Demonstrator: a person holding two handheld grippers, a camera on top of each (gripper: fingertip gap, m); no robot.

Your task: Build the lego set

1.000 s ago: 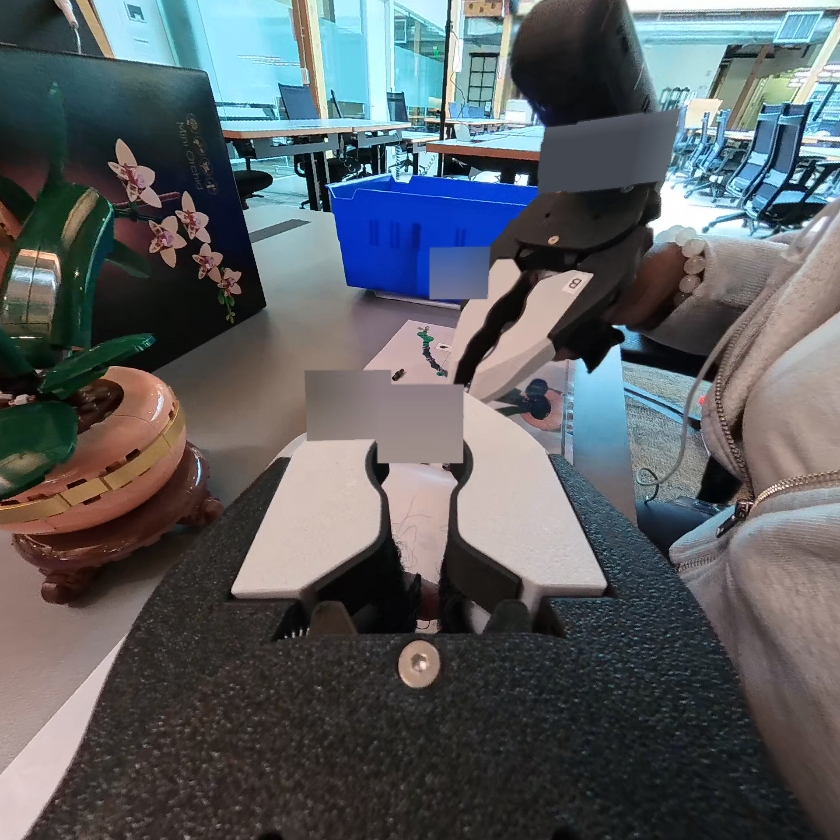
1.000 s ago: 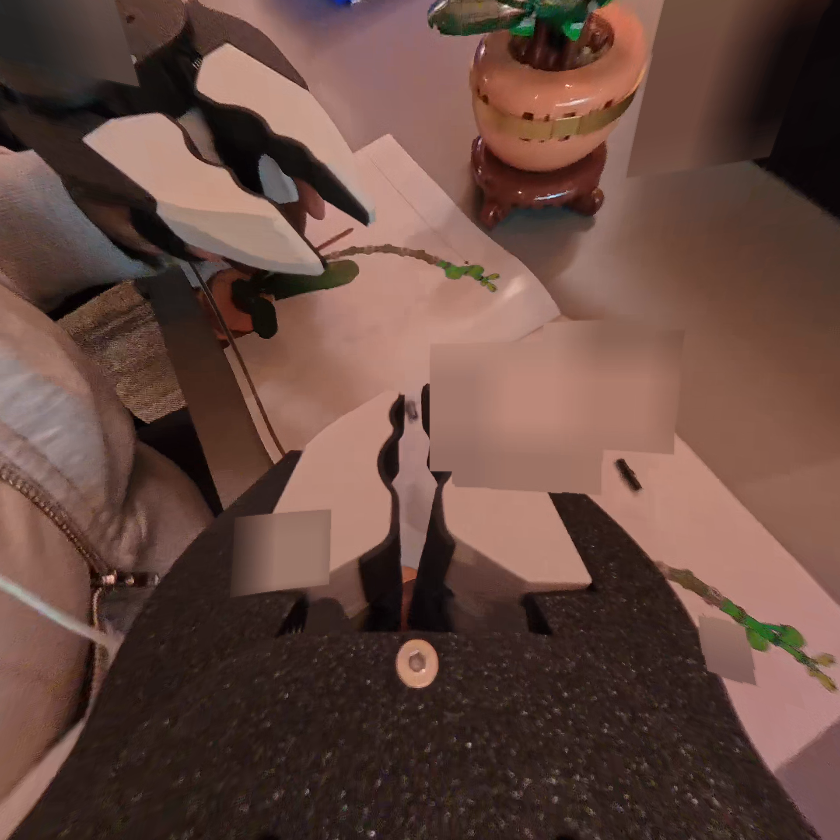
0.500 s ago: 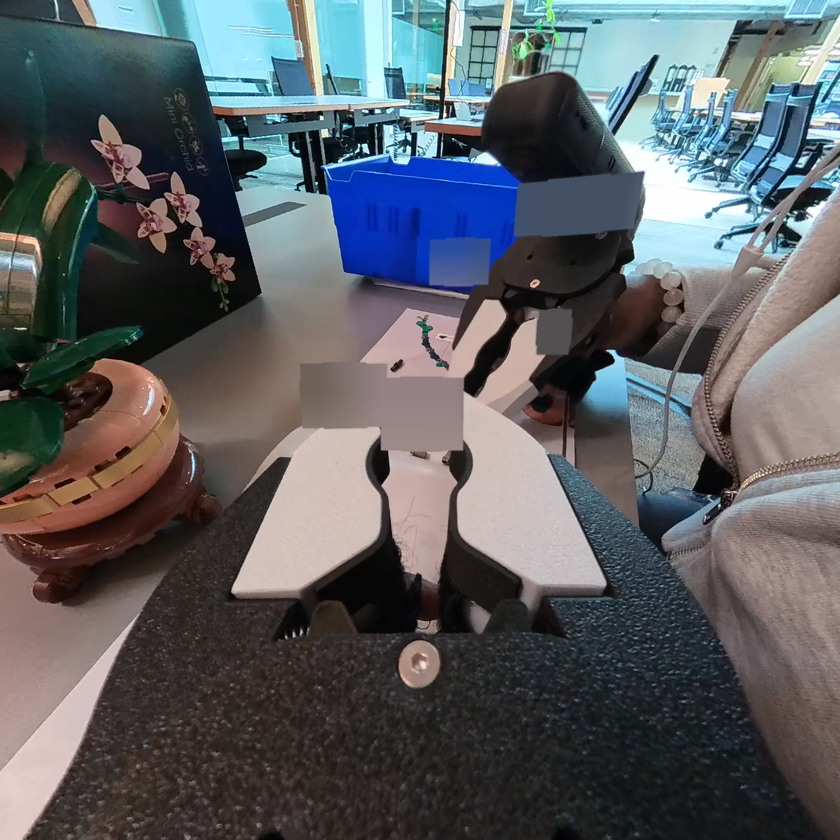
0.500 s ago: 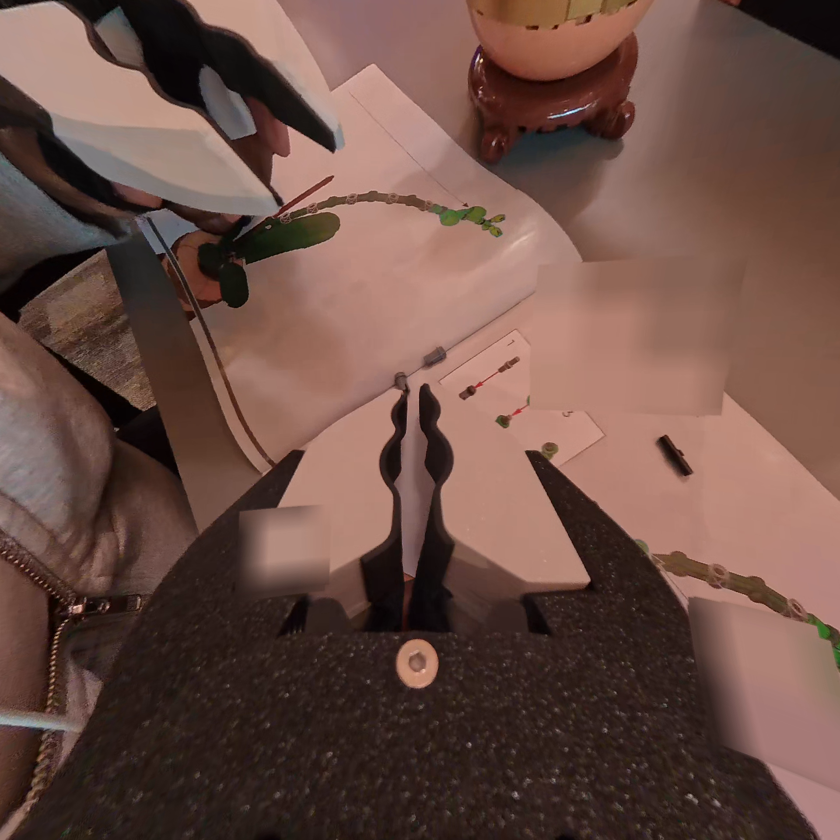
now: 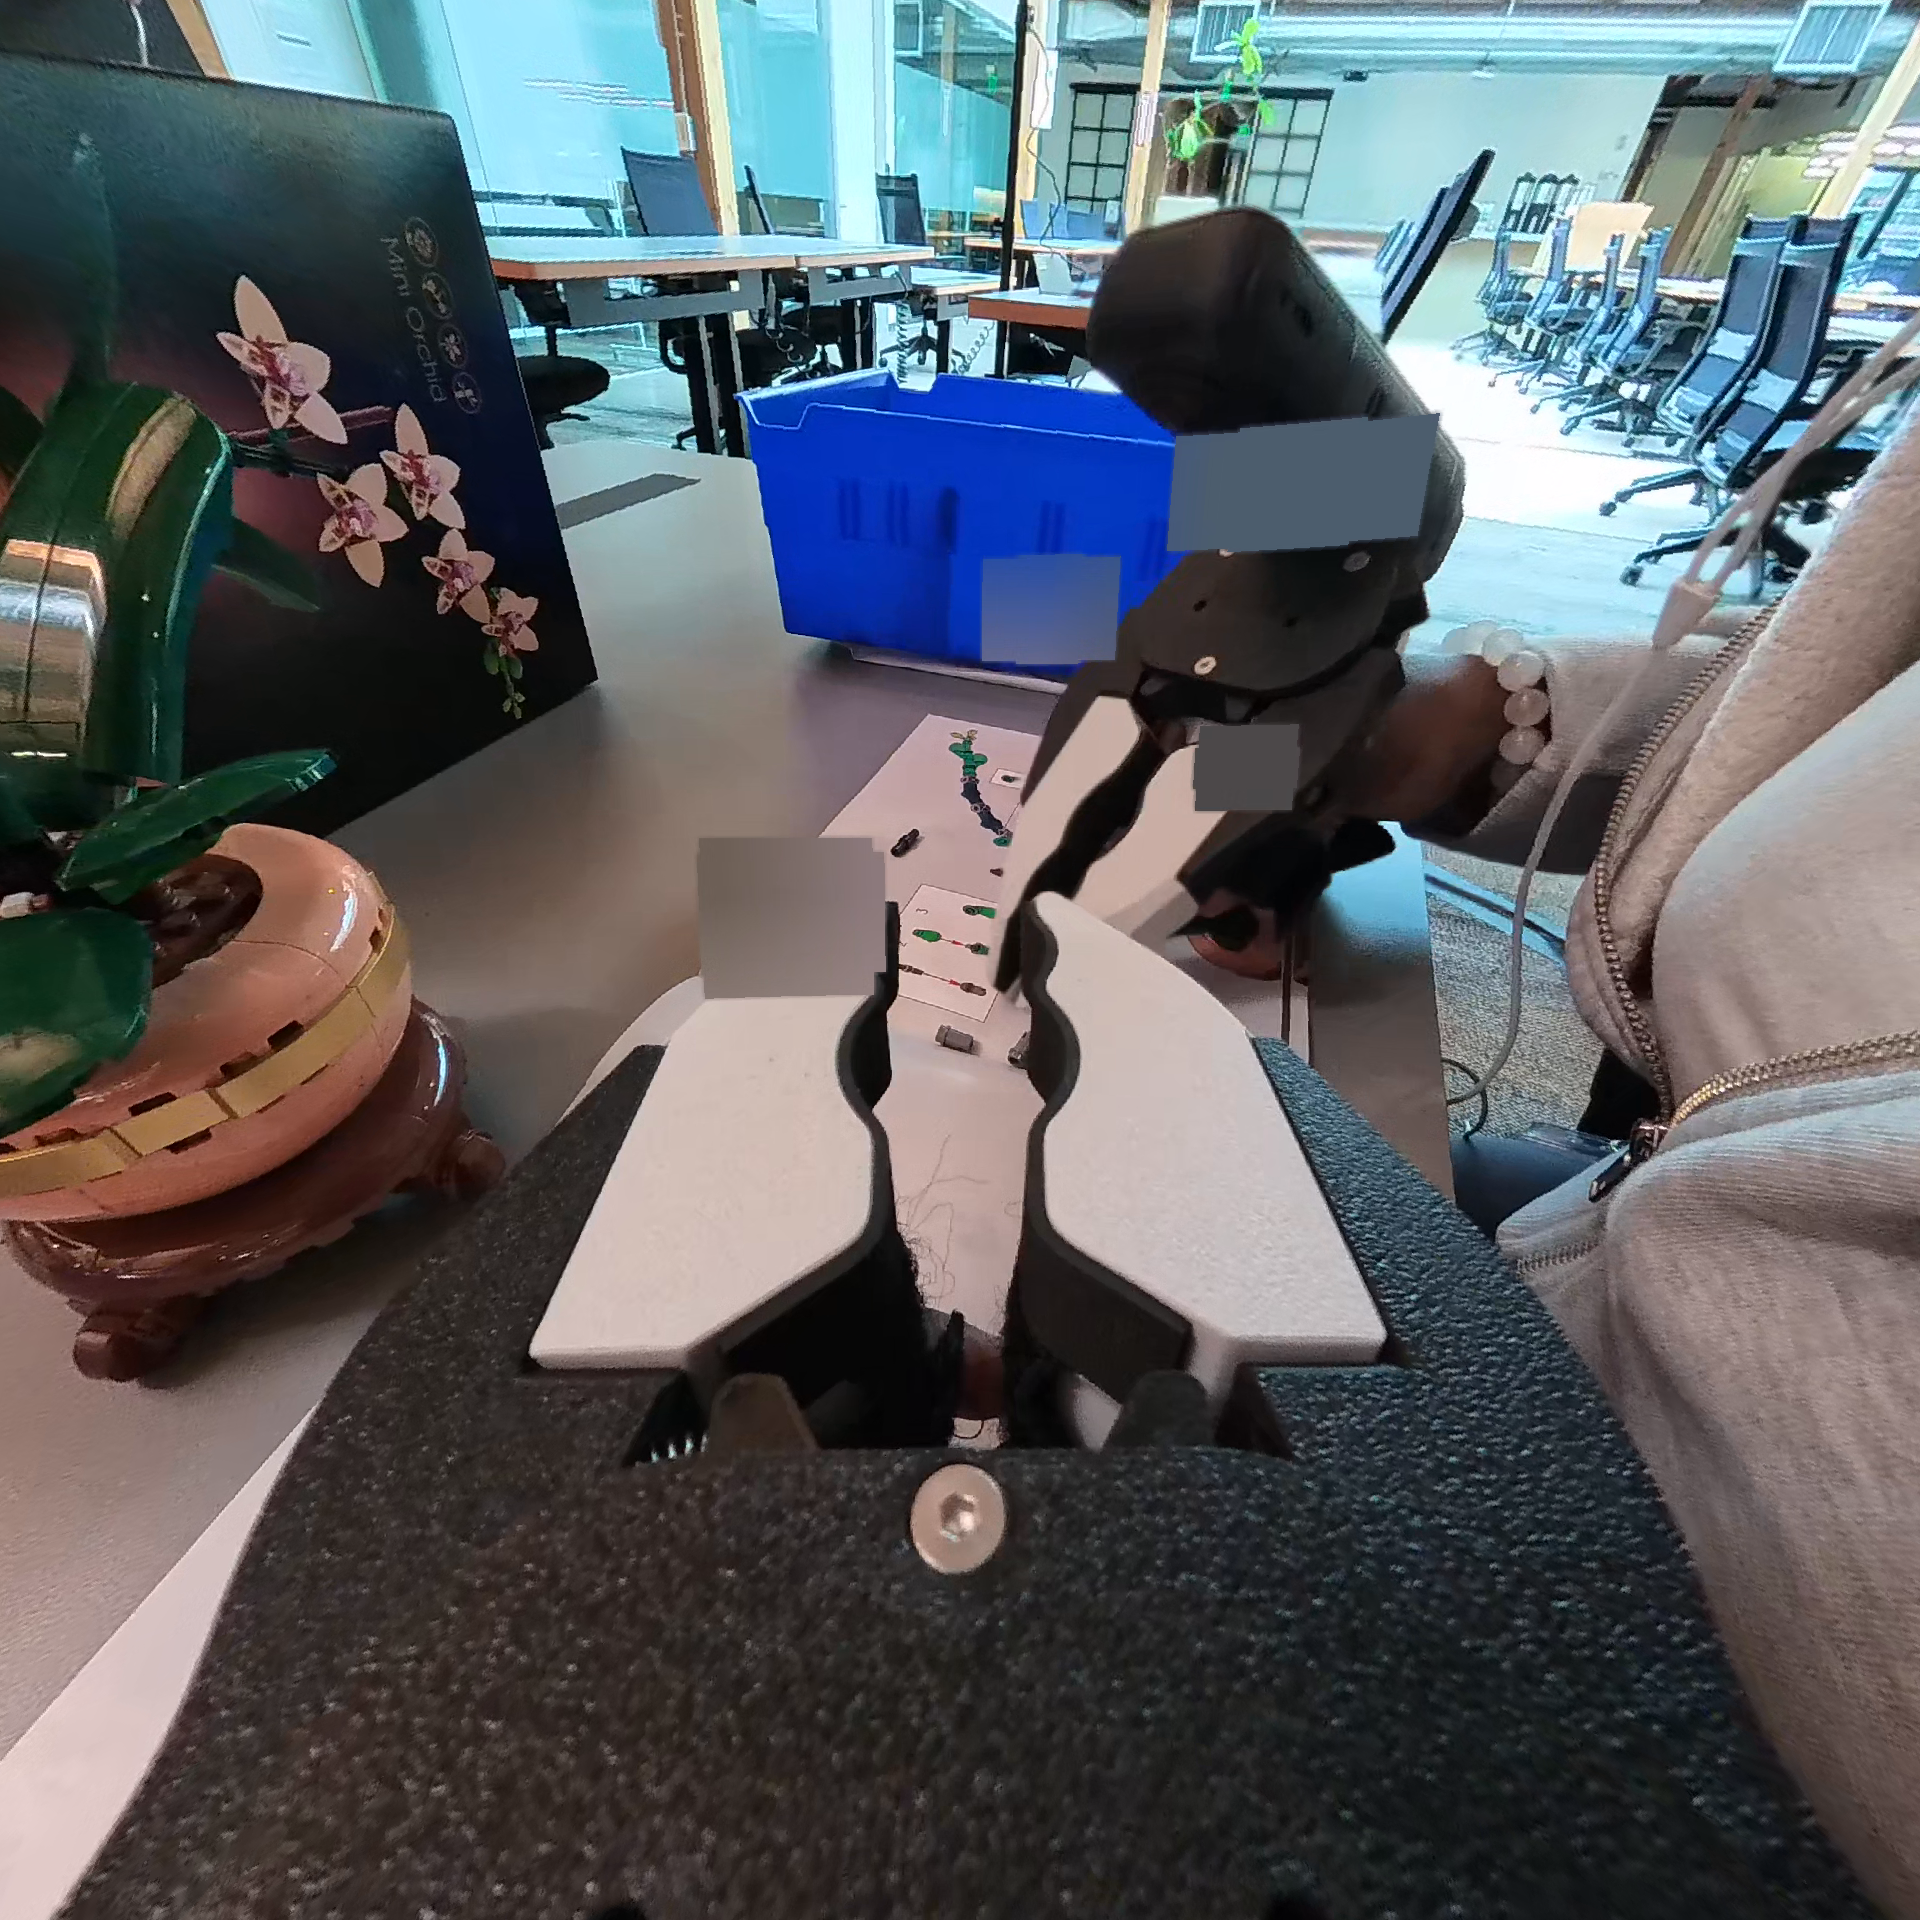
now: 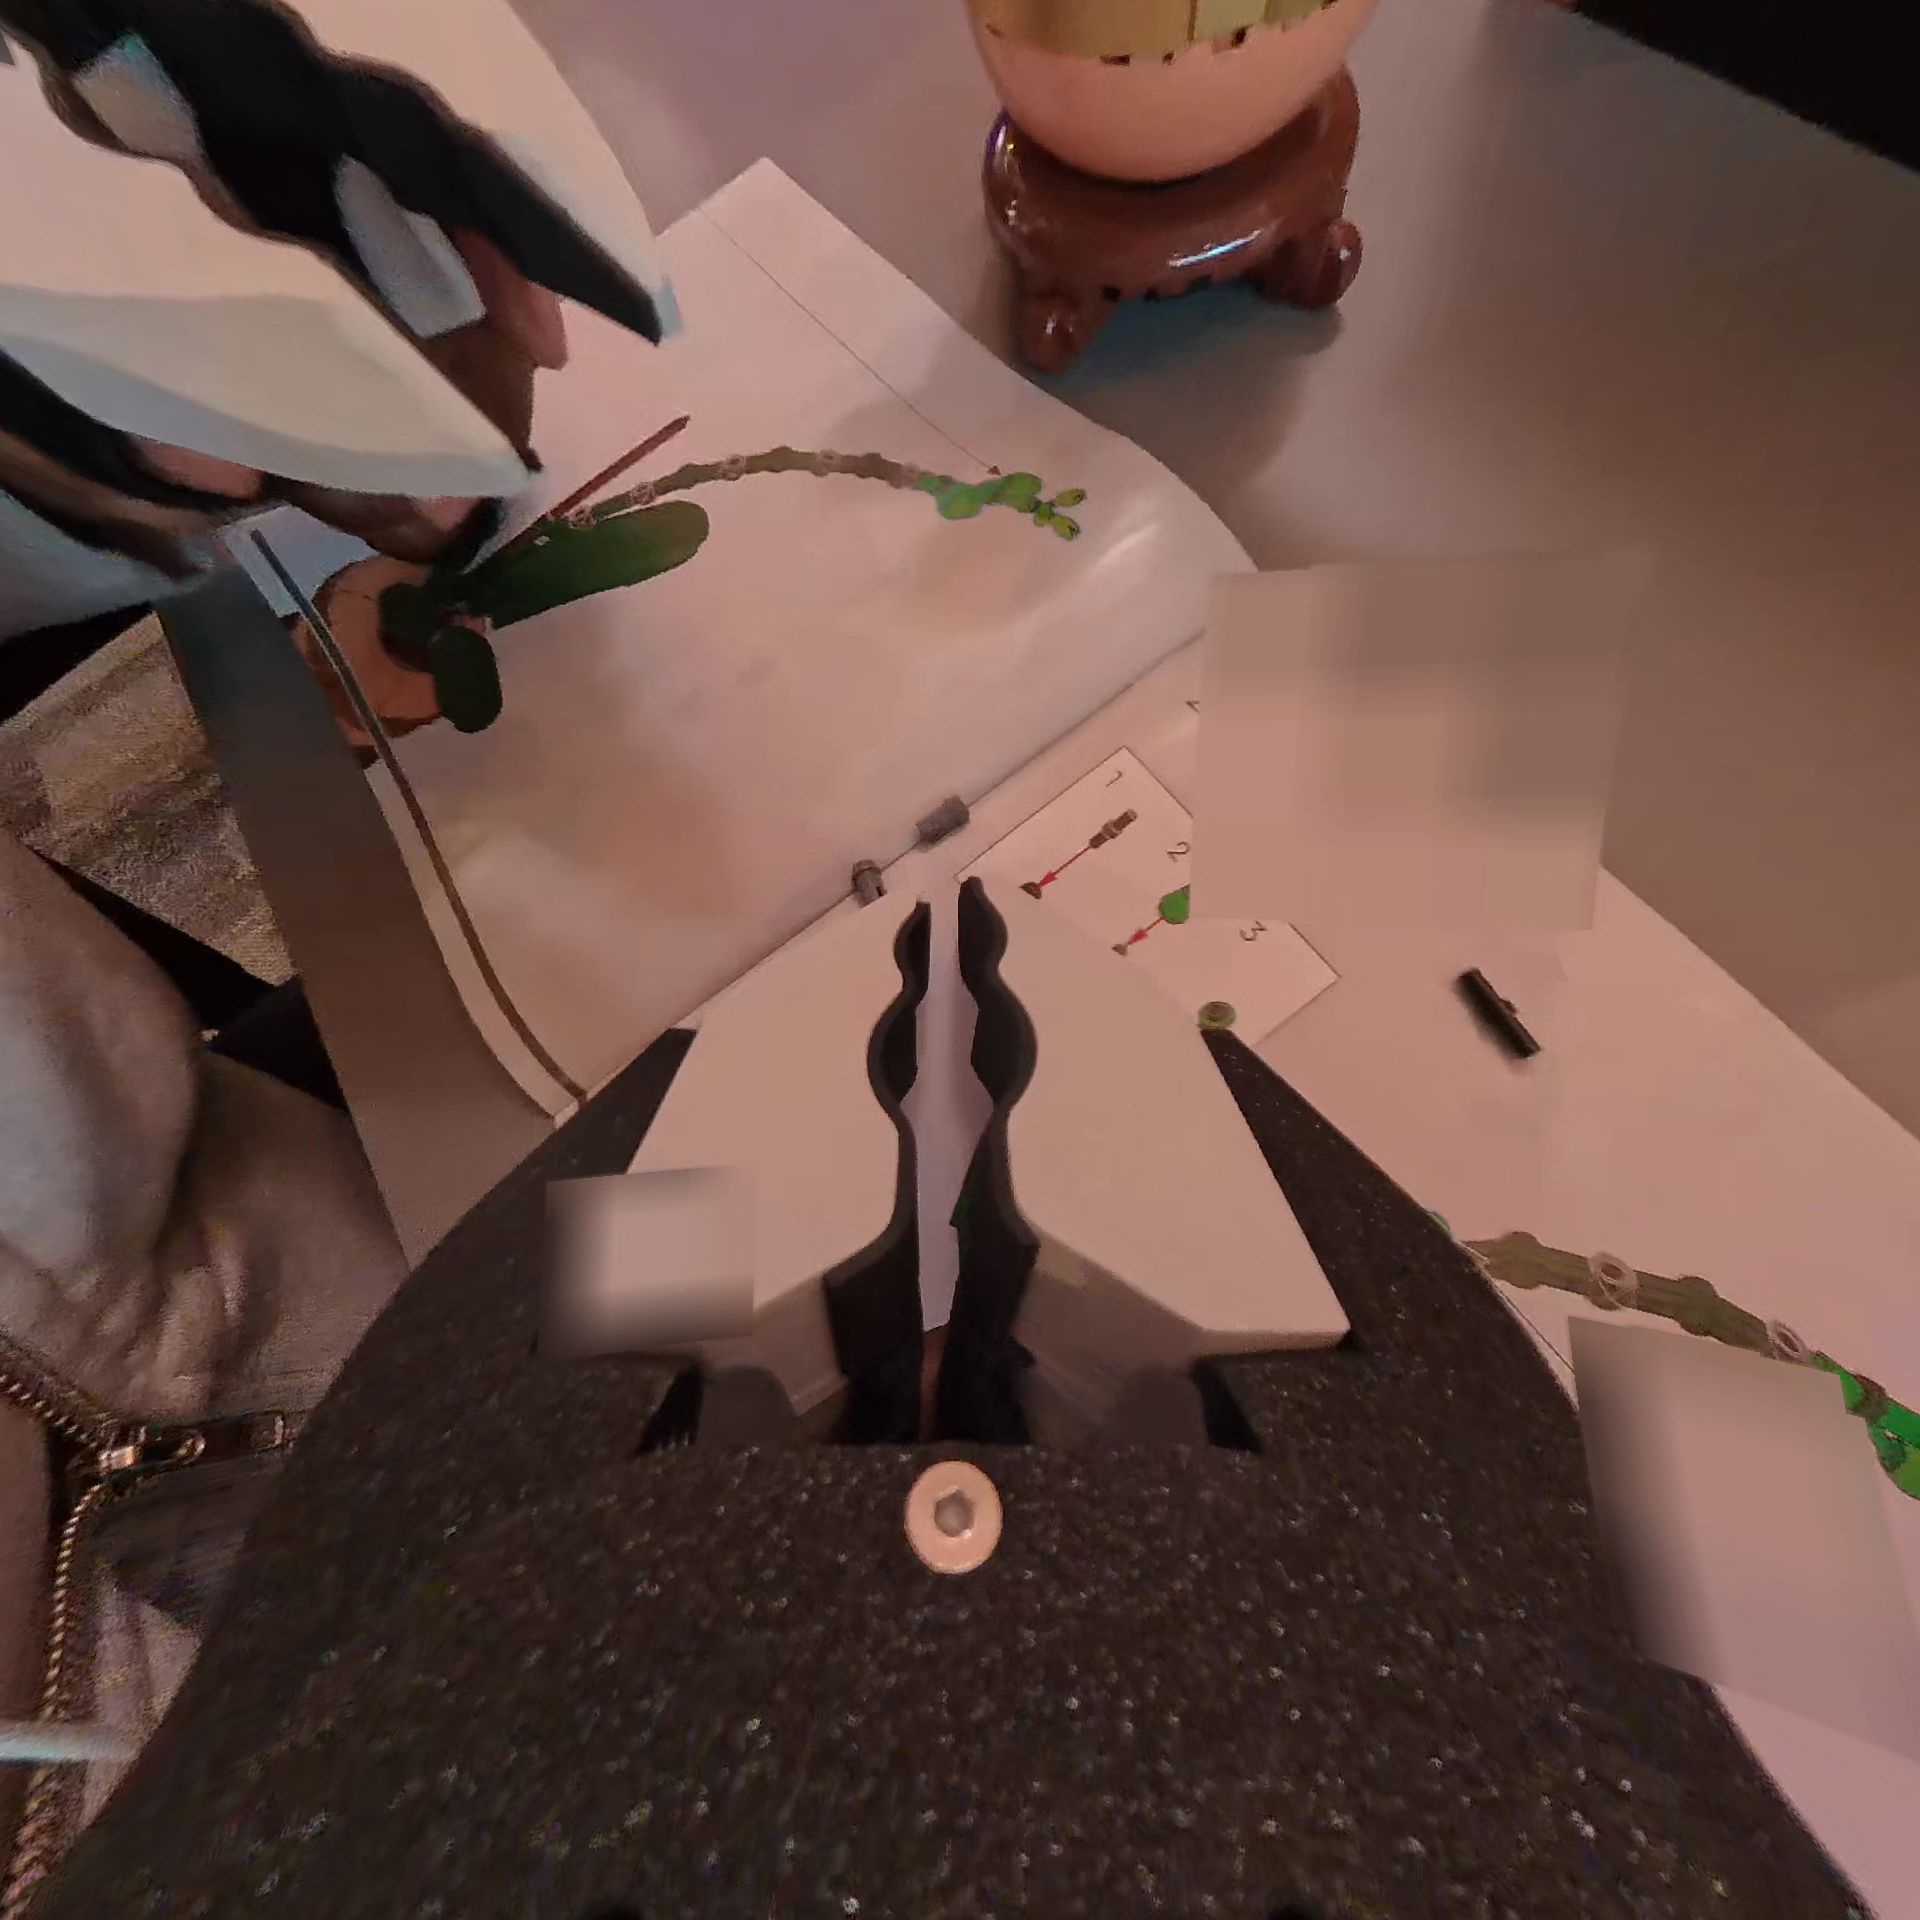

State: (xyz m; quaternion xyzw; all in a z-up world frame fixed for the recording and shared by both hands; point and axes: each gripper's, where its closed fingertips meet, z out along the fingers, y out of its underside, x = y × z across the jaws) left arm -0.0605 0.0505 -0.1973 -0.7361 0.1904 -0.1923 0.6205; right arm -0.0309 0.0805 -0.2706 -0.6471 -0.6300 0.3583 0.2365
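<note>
While the left tongs (image 5: 956, 966) hang low over an open booklet (image 5: 935, 790) on the grey counter (image 5: 665, 748), their jaws stand narrowly apart with nothing between them; one fingertip is under a blur patch. Two small grey pegs (image 5: 957, 1037) lie on the page just past the tips. At 1 o'clock the right tongs (image 5: 1023, 935) point down at the page, held by a hand (image 5: 1444, 727) with a bead bracelet. At 9 o'clock stands a pink pot (image 5: 208, 997) on a brown base with green leaves; at 11 o'clock a dark box (image 5: 312, 520) printed with orchids, at 12 o'clock a blue bin (image 5: 935, 520). From the right wrist view, the right tongs (image 6: 940, 899) are nearly closed, a slim gap between bare tips, just above the page. A grey peg (image 6: 869, 878) lies just beside the tips at 11 o'clock, another (image 6: 942, 819) slightly farther along the fold. At 3 o'clock lies a black pin (image 6: 1496, 1010); a green stud (image 6: 1214, 1014) is nearer. The left tongs (image 6: 592, 384) show at 10 o'clock, the pot's base (image 6: 1164, 239) at 1 o'clock.
</note>
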